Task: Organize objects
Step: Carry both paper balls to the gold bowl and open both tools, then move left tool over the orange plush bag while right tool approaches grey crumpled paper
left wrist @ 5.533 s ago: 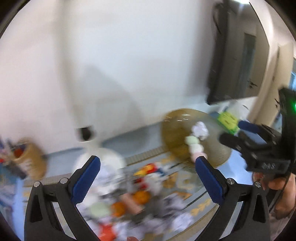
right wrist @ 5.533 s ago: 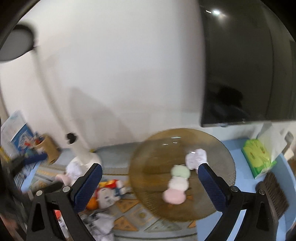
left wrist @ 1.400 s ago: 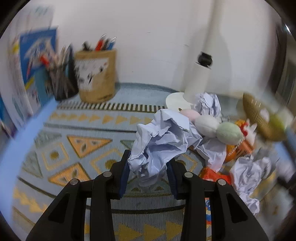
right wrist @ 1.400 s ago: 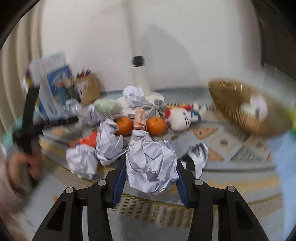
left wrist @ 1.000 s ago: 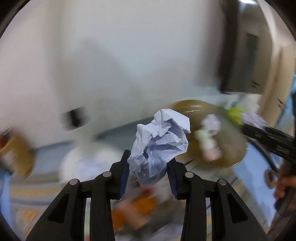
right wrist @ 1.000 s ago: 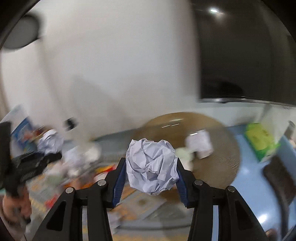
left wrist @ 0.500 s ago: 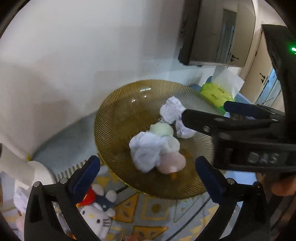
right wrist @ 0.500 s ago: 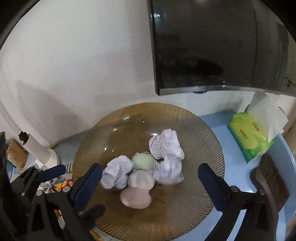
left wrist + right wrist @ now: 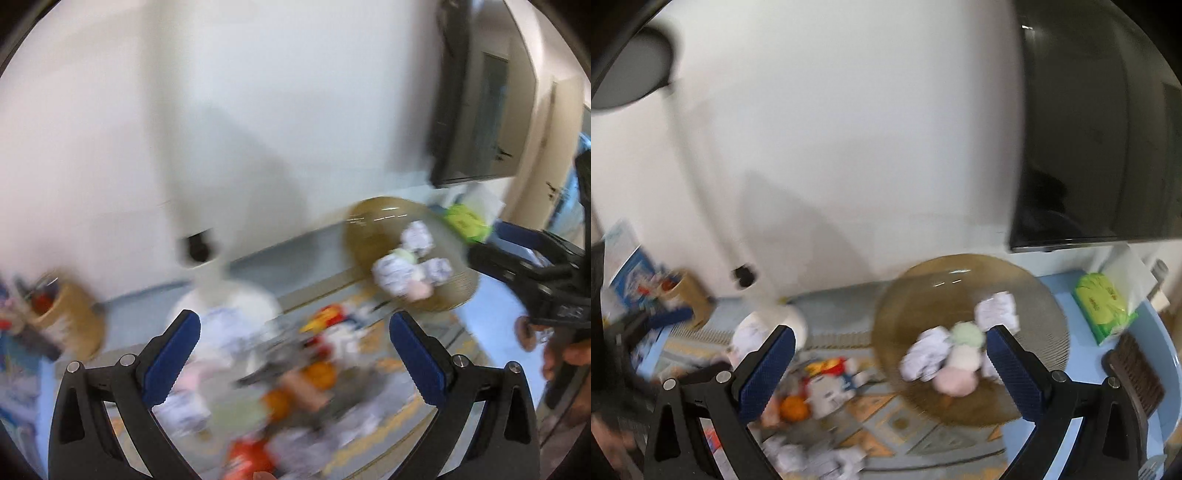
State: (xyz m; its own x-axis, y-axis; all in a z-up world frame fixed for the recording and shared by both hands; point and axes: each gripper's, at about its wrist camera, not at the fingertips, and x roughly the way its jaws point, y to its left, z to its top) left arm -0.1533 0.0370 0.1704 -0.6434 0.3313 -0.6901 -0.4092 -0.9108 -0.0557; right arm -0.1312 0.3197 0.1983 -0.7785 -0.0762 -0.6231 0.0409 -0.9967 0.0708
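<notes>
Both the left gripper (image 9: 295, 339) and the right gripper (image 9: 890, 354) have just spread wide, nothing between their jaws. Ahead of the right gripper, crumpled paper balls (image 9: 925, 356) lie in the amber glass bowl (image 9: 1045, 321).

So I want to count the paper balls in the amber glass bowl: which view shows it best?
The right wrist view: the amber glass bowl lies near centre, seen from above, its contents only mildly blurred. The left wrist view shows it near the right edge, smaller, oblique and smeared.

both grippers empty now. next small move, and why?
Probably bring the left gripper back down to the pile for another crumpled paper: both it and the right gripper stand open and empty, the bowl already holds paper balls, and more remain on the mat.
</notes>
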